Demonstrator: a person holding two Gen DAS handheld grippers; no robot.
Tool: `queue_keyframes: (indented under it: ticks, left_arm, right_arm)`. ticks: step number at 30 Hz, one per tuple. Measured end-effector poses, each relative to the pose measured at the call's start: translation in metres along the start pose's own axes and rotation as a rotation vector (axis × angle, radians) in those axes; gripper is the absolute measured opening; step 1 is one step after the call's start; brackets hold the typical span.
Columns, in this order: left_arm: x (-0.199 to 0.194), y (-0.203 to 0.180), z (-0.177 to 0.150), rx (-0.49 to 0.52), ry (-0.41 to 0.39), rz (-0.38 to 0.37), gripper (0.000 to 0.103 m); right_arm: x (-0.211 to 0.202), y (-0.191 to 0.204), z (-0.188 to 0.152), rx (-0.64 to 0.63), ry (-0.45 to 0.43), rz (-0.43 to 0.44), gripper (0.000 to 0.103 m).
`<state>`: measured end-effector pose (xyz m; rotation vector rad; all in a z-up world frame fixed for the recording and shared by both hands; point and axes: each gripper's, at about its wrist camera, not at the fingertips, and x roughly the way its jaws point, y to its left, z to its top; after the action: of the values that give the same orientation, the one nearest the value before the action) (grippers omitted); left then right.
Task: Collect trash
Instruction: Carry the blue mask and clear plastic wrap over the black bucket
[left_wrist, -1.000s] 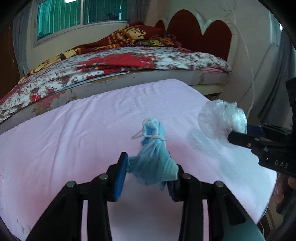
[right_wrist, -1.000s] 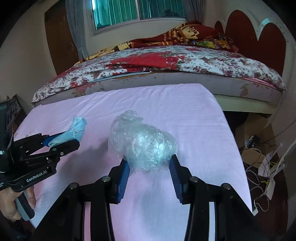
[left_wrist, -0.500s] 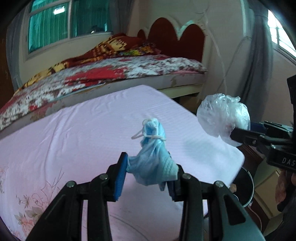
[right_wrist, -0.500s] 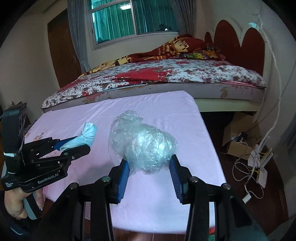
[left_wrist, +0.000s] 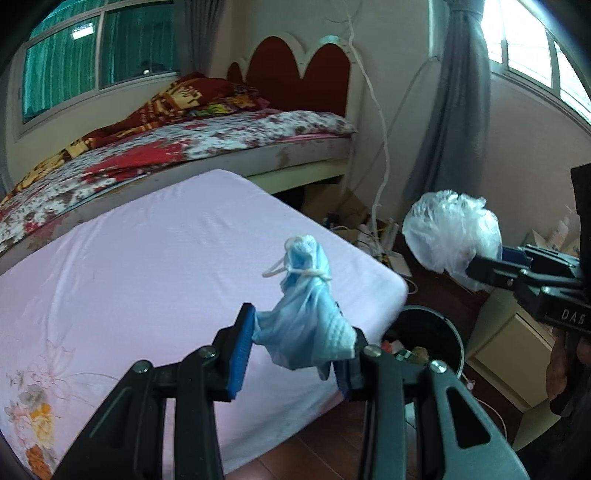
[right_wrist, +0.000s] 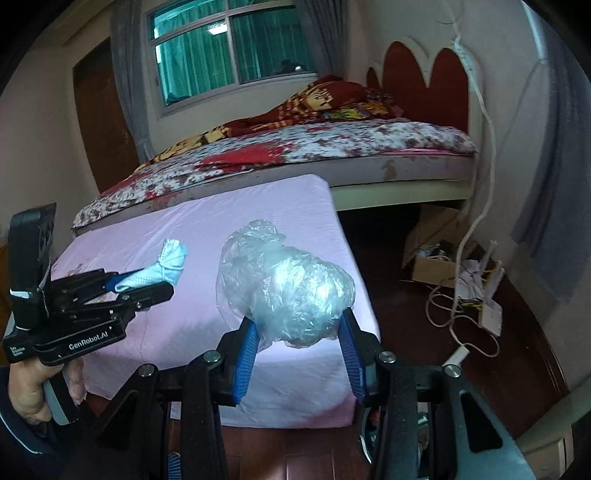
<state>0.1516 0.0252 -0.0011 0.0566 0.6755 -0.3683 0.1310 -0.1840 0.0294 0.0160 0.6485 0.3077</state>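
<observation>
**Item: two pieces of trash, in carriage to bin**

Blue face mask (left_wrist: 308, 325), pinched in left gripper (left_wrist: 295, 360); crumpled plastic bag (right_wrist: 286, 291), clamped in right gripper (right_wrist: 297, 356). Both off the pink mattress (left_wrist: 147, 258). Advice: centre each over the trash bin (left_wrist: 448, 332) before releasing (mask hangs loose). Only the left view shows the bin.

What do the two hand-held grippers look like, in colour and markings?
Both are black with blue ribbed pads. The left hand-held gripper reads "GenRobot.AI" in white and has a grey handle. The right hand-held gripper shows "DAS".
</observation>
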Motion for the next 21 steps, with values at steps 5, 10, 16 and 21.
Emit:
queue_keyframes:
  ticks: [5, 10, 16, 21]
  left_arm:
    - [0.004, -0.03, 0.002, 0.025, 0.008, -0.03, 0.039]
    - [0.007, -0.058, 0.002, 0.056, 0.014, -0.054, 0.039]
    - [0.014, -0.092, -0.001, 0.093, 0.028, -0.094, 0.039]
    - [0.018, -0.118, -0.002, 0.133, 0.034, -0.126, 0.039]
  right_arm:
    - [-0.024, -0.029, -0.013, 0.048, -0.033, -0.037, 0.045]
    - [-0.04, -0.057, -0.021, 0.106, -0.053, -0.052, 0.045]
    - [-0.059, -0.082, -0.034, 0.141, -0.062, -0.084, 0.045]
    - [-0.074, -0.103, -0.048, 0.172, -0.062, -0.123, 0.045]
